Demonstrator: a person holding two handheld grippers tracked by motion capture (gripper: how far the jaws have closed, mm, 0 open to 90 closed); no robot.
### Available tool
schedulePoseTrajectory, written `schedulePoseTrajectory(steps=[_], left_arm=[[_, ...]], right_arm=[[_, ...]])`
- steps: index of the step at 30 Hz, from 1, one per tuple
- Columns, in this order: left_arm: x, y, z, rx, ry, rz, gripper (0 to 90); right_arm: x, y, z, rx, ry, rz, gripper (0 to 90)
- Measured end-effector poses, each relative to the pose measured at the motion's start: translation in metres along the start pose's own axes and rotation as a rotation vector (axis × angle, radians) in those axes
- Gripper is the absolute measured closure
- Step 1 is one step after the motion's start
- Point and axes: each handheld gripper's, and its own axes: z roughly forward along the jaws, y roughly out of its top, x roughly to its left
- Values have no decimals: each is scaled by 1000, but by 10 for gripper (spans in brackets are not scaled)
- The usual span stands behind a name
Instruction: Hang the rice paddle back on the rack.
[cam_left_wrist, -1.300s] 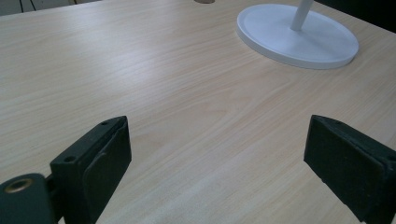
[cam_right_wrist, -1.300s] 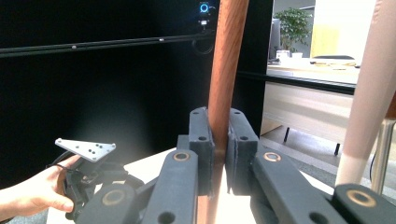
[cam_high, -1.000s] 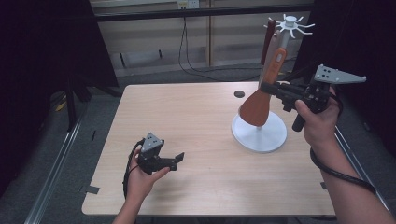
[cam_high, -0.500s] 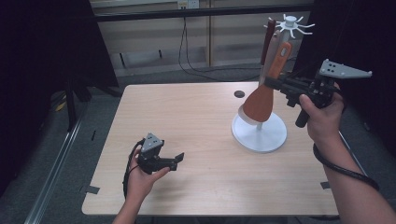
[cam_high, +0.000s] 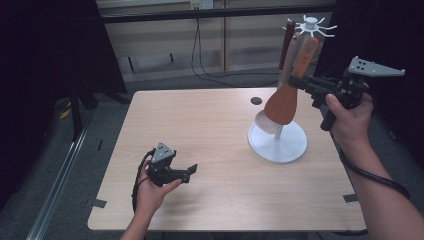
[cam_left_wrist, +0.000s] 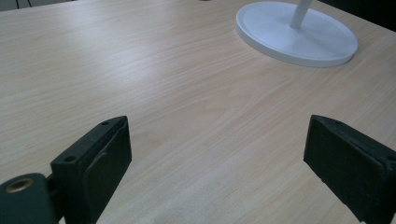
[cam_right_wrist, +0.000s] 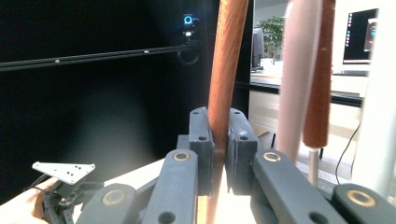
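Note:
An orange-brown spatula with a wooden handle hangs tilted beside the white utensil rack. My right gripper is shut on that handle below the rack's hook ring; in the right gripper view the right gripper pinches the handle between both pads. A pale utensil and a dark red-brown handle hang just behind it. My left gripper rests low over the table's front left, held in a hand, and the left gripper stands open with bare wood between its jaws.
The rack's round white base stands on the right half of the wooden table. A small dark round spot marks the table's far side. Dark curtains flank the table, and cables run on the floor behind.
The right gripper has risen slightly with the spatula, carrying its blade higher off the rack's base. The left gripper has stayed put.

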Motion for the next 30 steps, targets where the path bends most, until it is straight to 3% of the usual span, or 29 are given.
schedulePoseTrajectory(steps=[19,25,28,30], left_arm=[[3,-2,-1,8,3,-8,75],[3,-1,-2,2,1,-3,75],[3,-1,-2,3,1,-1,75],[2,-1,-1,1,0,0,75]], right_arm=[[-34,-4,7,-16,-4,101,838],[-38,-7,5,-20,-46,98,814],[-36,-10,1,-37,-79,94,736],[-36,-12,-3,-44,-86,87,735]])
